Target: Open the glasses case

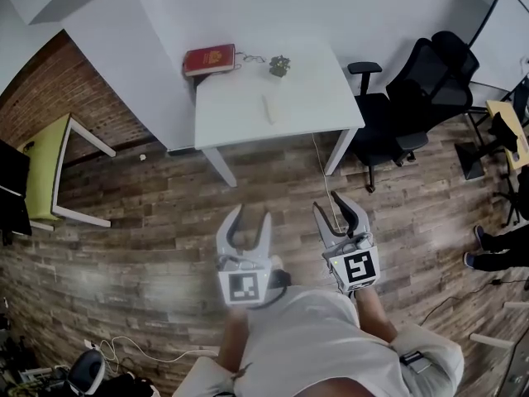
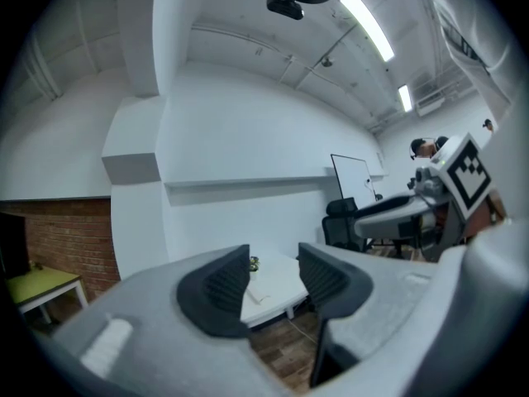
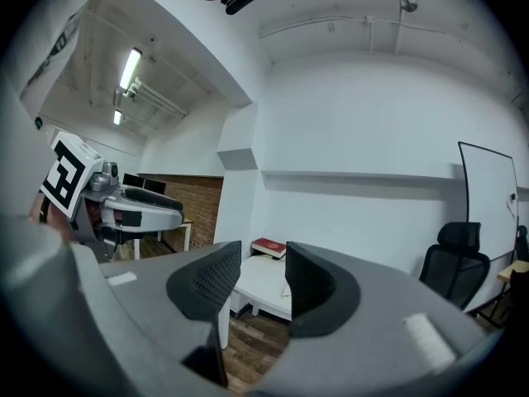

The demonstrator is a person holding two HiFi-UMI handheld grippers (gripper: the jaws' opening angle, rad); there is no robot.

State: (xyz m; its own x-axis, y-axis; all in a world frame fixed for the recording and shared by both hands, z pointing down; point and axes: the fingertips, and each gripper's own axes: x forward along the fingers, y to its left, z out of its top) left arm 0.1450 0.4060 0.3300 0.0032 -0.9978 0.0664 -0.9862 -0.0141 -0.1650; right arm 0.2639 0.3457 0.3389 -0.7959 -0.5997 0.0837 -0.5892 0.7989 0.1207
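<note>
We are standing on the wooden floor (image 1: 149,213), well apart from the white table (image 1: 306,114), and we are holding both tools out level in front of us. The left gripper (image 1: 252,215) is showing its jaws partly apart with only air between them, and the right gripper (image 1: 331,205) is doing the same, so neither is carrying anything. We are not seeing a glasses case for certain. Our best guess is the slim pale thing (image 1: 267,108) lying near the middle of the tabletop, though it is too small to be sure, and the red flat thing (image 1: 208,59) at the far left corner is confusing the choice. That is the first risk: we could be heading for the wrong item. Next, a light case on a smooth top is likely to skate away if only one jaw is prying at it, so one gripper should be pinning while the other is lifting the lid. The little plant (image 1: 279,65) is sitting near enough to get knocked by a wide swing. The cable (image 1: 318,160) hanging off the table's front edge is running toward our feet and could snag. As for writing, the red thing is carrying a gold emblem we cannot read, and the marker cubes (image 1: 359,267) are showing only black-and-white patterns.
</note>
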